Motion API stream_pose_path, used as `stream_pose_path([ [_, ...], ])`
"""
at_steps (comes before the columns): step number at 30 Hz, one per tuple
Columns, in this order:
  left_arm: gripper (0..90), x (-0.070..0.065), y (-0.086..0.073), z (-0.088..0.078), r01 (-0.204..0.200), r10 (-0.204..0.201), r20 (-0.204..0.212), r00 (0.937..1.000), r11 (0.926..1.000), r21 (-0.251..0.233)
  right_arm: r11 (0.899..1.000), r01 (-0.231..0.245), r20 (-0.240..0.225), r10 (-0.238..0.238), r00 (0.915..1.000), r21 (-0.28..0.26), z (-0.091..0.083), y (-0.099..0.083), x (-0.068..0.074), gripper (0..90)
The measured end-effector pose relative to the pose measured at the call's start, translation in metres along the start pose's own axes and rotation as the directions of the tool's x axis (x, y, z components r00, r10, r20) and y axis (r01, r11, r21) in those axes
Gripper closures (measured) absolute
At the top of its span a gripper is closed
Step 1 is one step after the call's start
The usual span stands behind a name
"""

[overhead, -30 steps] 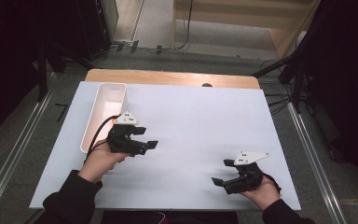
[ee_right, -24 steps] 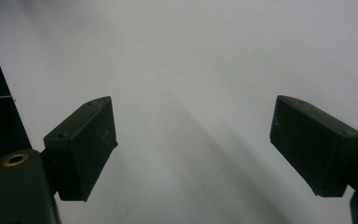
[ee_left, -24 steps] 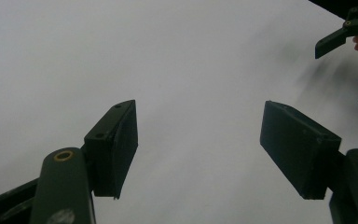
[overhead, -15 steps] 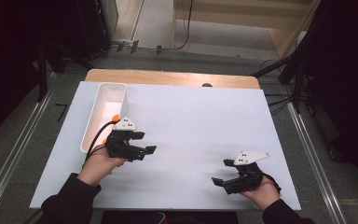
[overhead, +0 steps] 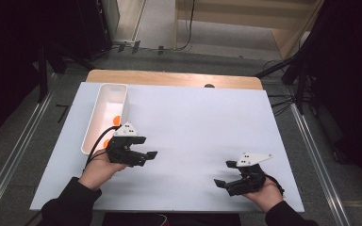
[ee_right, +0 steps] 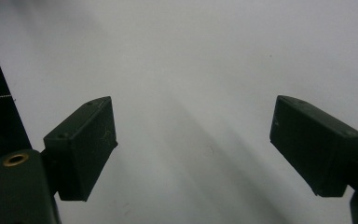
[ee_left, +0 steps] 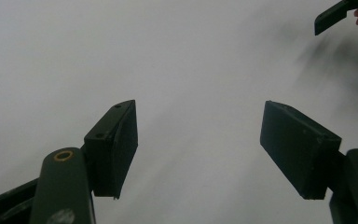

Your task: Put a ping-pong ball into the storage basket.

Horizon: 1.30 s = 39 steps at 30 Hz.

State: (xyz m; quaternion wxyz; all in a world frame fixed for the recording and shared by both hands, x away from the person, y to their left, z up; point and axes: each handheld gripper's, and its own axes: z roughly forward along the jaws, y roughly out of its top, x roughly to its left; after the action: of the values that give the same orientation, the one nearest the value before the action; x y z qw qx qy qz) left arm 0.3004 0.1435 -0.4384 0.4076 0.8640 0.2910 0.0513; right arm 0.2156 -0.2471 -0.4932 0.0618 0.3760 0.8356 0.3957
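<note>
Left gripper (overhead: pixel 143 155): we see its jaws standing apart with nothing between them, low over the bench (overhead: pixel 193 122), just beside the near end of the tray.
Right gripper (overhead: pixel 224 181): we see its jaws spread wide and empty, near the front right of the bench, well apart from the left.
Tray (overhead: pixel 94 120): white, long, at the bench's left side; we make out orange pieces (overhead: pixel 117 120) inside.

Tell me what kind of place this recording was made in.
Probably a lab or workshop set up for recording, not a home. A white table stands on grey floor between metal rails, cables trail around it, and a person's hands hold black grippers, left and right.
</note>
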Motion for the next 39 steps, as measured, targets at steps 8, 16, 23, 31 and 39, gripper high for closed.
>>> stream_pose_path([
  [8, 27.9, -0.005, -0.006, 0.0, -0.02, 0.02, 0.012, 0.9997, 0.9998, -0.001, 1.0, 0.0, 0.001, 0.0, 1.0, 0.0, 0.0, 0.0, 0.0, 13.1],
  [16, 27.9, -0.01, -0.015, 0.001, -0.028, 0.028, 0.027, 0.9992, 0.9996, 0.006, 1.0, 0.001, 0.002, -0.001, 1.0, 0.0, 0.0, 0.0, 0.0, 13.1],
  [23, 25.1, -0.014, -0.023, 0.002, -0.053, 0.053, 0.043, 0.9977, 0.9986, 0.001, 1.0, 0.003, 0.003, -0.003, 1.0, -0.002, 0.0, 0.0, 0.0, 13.1],
  [31, 25.1, -0.015, -0.034, 0.003, -0.047, 0.045, 0.047, 0.9979, 0.9986, 0.023, 1.0, 0.0, 0.003, 0.0, 1.0, 0.0, 0.0, 0.0, 0.0, 13.1],
  [39, 25.1, -0.015, -0.044, 0.002, -0.058, 0.056, 0.048, 0.9973, 0.9972, 0.047, 1.0, -0.004, 0.002, 0.004, 1.0, 0.004, 0.001, 0.0, 0.0, 13.1],
])
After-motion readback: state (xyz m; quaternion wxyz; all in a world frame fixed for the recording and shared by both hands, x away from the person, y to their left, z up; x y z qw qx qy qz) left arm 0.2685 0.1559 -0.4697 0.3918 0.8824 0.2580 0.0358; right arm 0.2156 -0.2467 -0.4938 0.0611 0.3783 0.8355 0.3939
